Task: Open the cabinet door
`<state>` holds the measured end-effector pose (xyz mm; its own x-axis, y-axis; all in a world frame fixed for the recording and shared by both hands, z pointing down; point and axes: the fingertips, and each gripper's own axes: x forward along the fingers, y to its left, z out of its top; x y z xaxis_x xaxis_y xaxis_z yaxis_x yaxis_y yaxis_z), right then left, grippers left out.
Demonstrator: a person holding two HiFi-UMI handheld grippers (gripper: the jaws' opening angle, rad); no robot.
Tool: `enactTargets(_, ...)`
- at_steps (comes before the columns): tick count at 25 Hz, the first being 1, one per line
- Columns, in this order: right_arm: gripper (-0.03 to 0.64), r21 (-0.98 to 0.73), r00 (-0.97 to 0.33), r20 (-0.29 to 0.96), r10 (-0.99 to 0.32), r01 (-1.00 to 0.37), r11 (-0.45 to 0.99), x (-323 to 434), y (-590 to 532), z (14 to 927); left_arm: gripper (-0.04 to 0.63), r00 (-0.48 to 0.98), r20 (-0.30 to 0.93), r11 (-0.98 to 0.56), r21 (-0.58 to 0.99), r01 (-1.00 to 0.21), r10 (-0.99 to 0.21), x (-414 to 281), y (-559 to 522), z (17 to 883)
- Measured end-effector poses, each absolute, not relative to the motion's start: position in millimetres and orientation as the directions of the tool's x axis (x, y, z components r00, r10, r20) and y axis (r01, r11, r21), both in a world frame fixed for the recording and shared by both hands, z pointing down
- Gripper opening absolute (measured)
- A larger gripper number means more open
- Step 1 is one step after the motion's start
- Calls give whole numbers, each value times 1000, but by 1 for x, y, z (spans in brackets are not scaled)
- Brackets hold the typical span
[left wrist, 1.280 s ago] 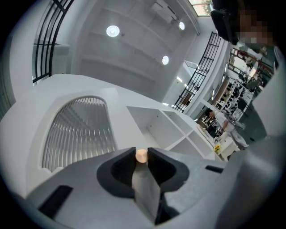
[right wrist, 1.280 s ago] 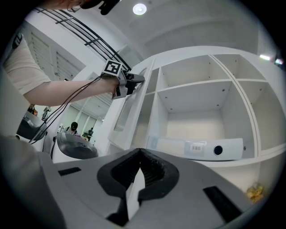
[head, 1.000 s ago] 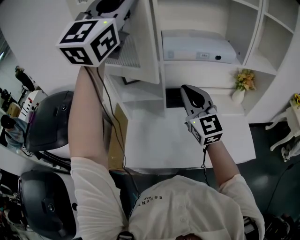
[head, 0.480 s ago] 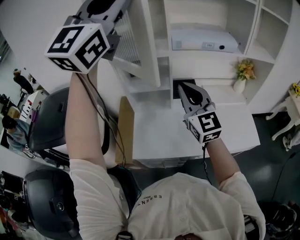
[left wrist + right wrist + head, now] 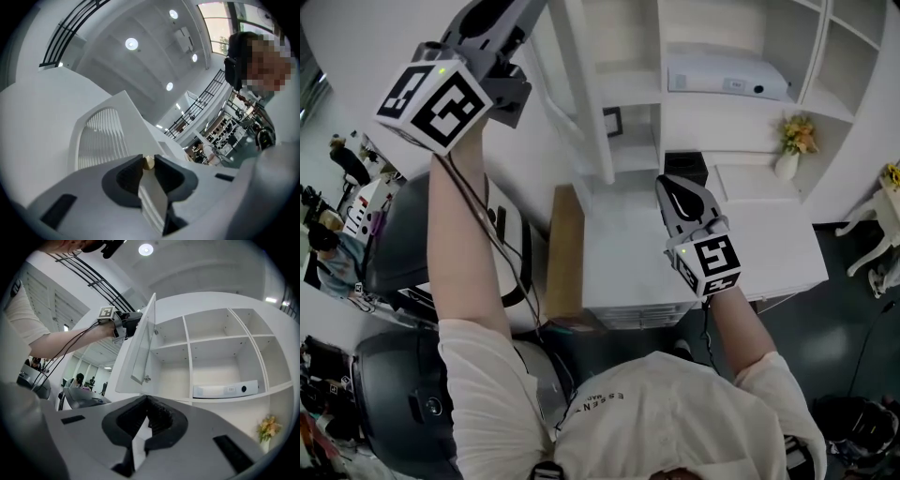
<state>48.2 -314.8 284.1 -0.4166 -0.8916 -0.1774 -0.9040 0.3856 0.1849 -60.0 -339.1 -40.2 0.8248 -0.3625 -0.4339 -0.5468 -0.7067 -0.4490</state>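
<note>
Your left tongs [image 5: 148, 158] grip the knob [image 5: 148, 162] of the door [image 5: 586, 94], which stands wide open from the cabinet [image 5: 187, 341]. Your right tongs [image 5: 146, 399] are closed on nothing, above the counter [image 5: 769, 244].

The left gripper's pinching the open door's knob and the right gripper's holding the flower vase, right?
Not quite. The right gripper is empty, jaws shut; the right gripper view shows the vase standing well away from it. The left gripper does pinch the knob of the open door.
</note>
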Motion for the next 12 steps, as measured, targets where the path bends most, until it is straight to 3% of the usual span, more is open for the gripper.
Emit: enactTargets(12, 15, 187, -468, -156, -870, -879, 440, -13, -312, 292, 86, 803, -518, -780, -355, -515, -294, -133, -327, -43)
